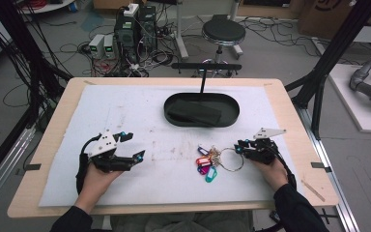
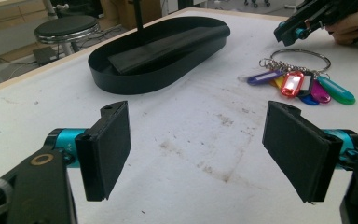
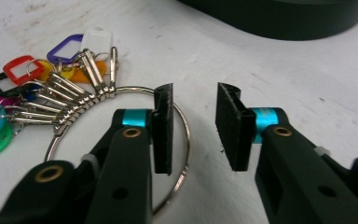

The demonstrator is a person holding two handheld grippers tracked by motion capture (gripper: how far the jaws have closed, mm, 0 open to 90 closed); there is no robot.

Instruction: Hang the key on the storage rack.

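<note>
Right gripper (image 1: 242, 146) at key ring (image 1: 232, 159); left gripper (image 1: 130, 146) apart; black tray (image 1: 174, 116) beyond.

In the right gripper view the key ring (image 3: 121, 154) is partly hidden behind the right gripper (image 3: 195, 126)'s left jaw, and its lower arc is covered by that jaw's arm. The coloured key tags (image 3: 9, 88) are cut off by the left edge. The black tray (image 3: 279, 16) is cropped at the top.

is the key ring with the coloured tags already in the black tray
No: the key ring lies on the white mat in front of the right gripper, apart from the black tray farther back.
</note>
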